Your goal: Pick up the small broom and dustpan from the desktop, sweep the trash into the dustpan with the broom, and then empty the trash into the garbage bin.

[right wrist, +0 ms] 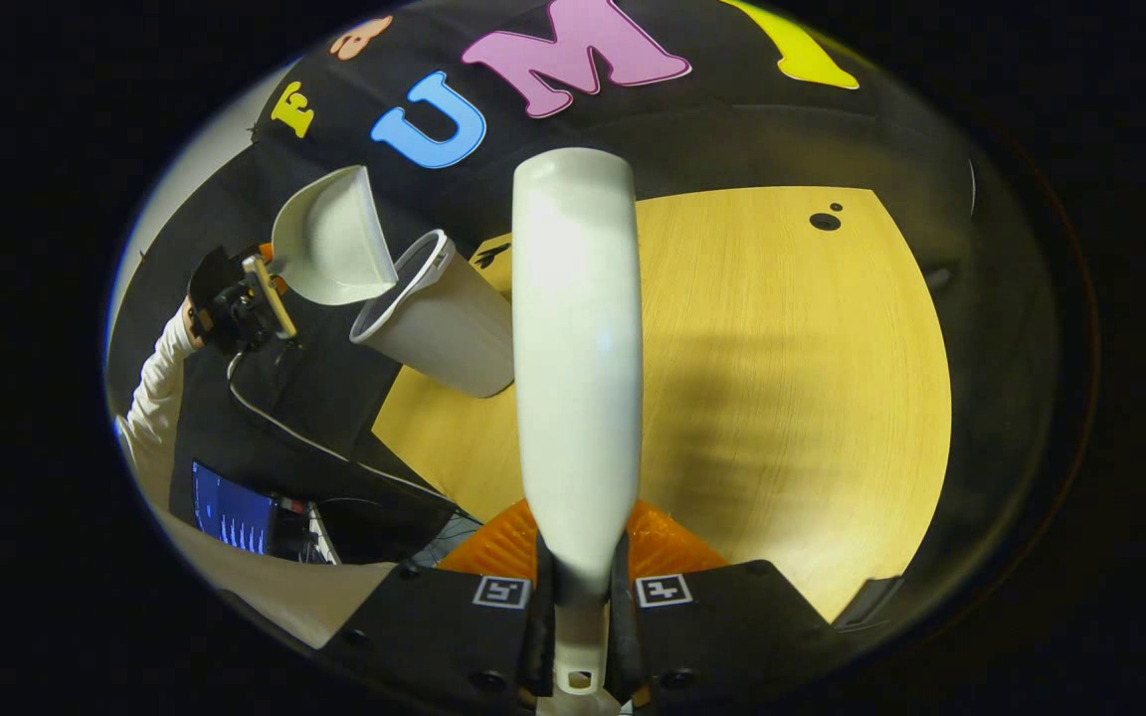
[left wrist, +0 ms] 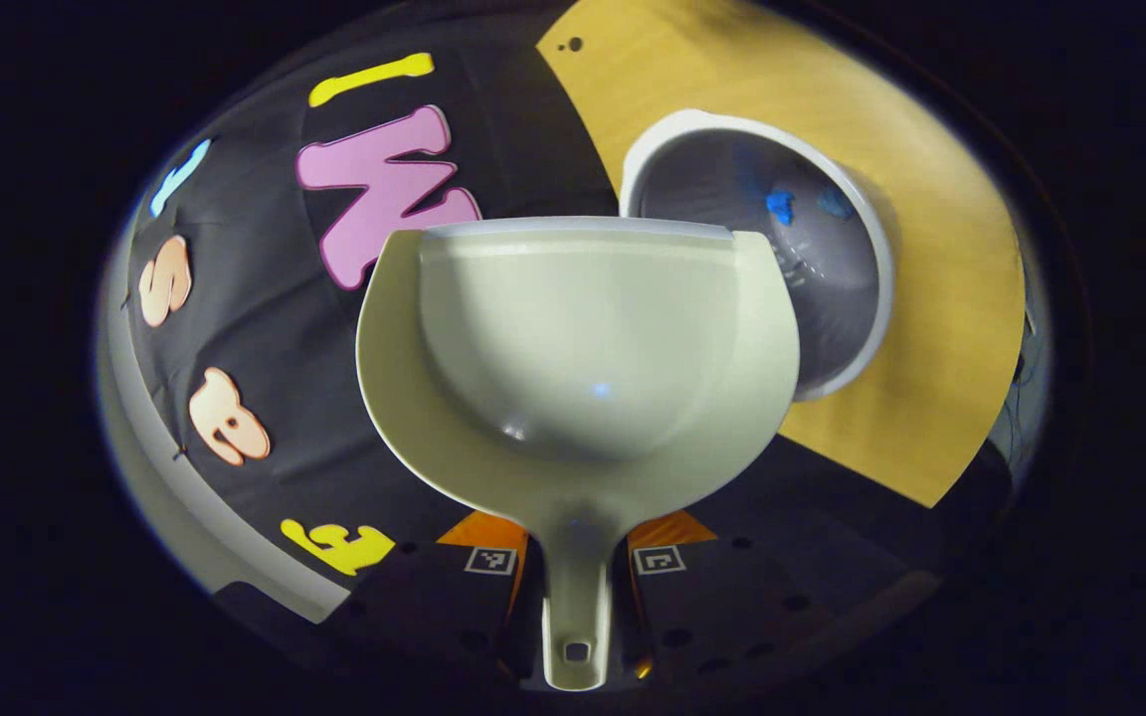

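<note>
Dustpan [left wrist: 573, 338] partly hiding garbage bin [left wrist: 812, 249]

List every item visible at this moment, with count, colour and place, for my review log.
dustpan: 1, pale off-white, held by its handle, raised beside the bin's rim
broom: 1, white back, held by its handle above the table
garbage bin: 1, white with a grey liner, on the table's corner
trash: blue bits, inside the bin
table: 1, light wood
cable: 1, white, trailing below the far gripper
screen: 1, blue-lit, low at left
sleeve: 1, white
left gripper: 1, shut on the dustpan handle
right gripper: 1, shut on the broom handle
</note>
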